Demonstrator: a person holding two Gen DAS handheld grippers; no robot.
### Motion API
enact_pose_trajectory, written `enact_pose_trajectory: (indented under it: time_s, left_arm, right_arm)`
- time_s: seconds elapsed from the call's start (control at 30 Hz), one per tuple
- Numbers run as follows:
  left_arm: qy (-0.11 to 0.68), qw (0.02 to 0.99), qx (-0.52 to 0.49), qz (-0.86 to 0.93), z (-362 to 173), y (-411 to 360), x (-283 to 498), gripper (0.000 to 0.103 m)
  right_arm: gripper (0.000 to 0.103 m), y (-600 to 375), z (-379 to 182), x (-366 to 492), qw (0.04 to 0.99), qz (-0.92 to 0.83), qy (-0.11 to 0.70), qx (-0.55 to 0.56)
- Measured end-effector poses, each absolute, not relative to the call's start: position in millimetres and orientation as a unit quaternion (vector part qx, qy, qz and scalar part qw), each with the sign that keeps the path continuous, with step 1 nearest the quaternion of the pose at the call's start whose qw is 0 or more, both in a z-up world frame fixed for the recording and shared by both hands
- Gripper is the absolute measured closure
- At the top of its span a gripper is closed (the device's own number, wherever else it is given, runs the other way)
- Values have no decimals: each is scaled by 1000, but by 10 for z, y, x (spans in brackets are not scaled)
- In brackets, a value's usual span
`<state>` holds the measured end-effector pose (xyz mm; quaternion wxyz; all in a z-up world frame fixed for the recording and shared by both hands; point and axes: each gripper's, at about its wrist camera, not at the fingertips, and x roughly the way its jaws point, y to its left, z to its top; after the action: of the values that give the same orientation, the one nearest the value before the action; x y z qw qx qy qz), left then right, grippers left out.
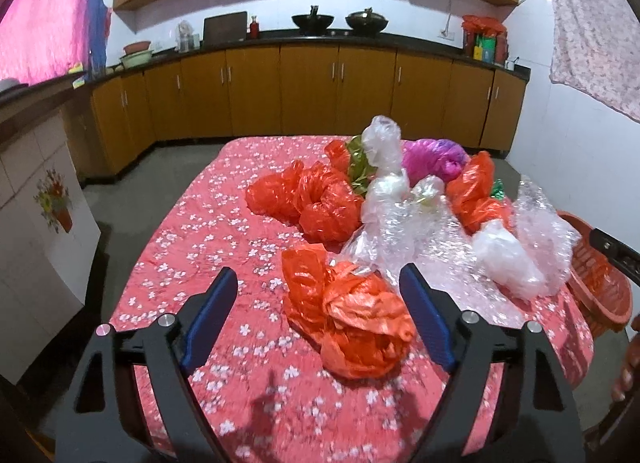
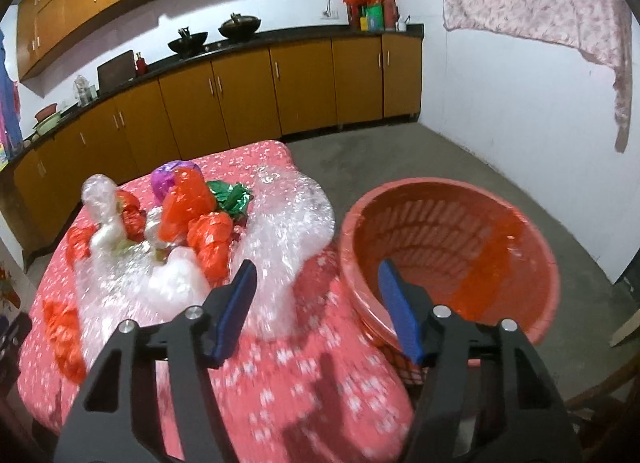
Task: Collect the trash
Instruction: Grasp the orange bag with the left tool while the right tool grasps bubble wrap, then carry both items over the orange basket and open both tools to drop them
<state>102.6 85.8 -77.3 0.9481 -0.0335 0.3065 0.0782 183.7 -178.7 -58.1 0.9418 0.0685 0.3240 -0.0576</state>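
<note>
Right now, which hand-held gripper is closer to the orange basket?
Right. The right hand-held gripper sits just beside the orange basket; the left hand-held gripper hovers across the table over a crumpled orange bag.

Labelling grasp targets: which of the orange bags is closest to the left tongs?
The crumpled orange bag lying alone at the table's near edge, between the open left tongs. The other orange bags sit farther back in the pile.

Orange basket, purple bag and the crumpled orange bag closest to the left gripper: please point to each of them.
orange basket (image 2: 516,219): right wrist view, far inner wall.
purple bag (image 1: 430,157): left wrist view, middle of its crumpled top.
crumpled orange bag (image 1: 356,315): left wrist view, centre of the bundle.
</note>
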Motion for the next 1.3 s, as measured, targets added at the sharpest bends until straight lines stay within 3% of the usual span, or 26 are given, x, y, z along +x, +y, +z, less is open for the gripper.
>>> enact_pose_trajectory:
  time_s: [0.37,0.4,0.43,0.5,0.57,0.7,0.9,1.3]
  left_arm:
    - [345,936,-41,65,-1041,815,1289,20]
    - [349,934,-41,65,-1071,807,1307,20]
    - [351,933,-41,65,-1093,806,1328,20]
    - [354,932,-46,64,-1120,813,1355,21]
    - [355,932,-48,62,-1132,827,1381,25]
    - [359,930,-57,47,-1164,874,1414,46]
    - [351,934,-54,39,-1145,957,1379,68]
    - [300,952,-44,43,-659,1091,1351,74]
  right_arm:
    - [41,-1696,-897,2395,926,-46,368,67]
    - [47,-1680,-938,2418,924,-42,374,63]
    - [61,-1667,-967,2430,923,-38,378,61]
    - [73,-1651,-1019,2453,919,-32,388,59]
    - [79,-1657,-1053,2440,918,-28,391,62]
    - [87,-1642,-1027,2389,922,-22,383,57]
    - [90,-1629,-967,2325,926,-18,374,54]
    - [91,-1795,-609,2098,940,-17,334,67]
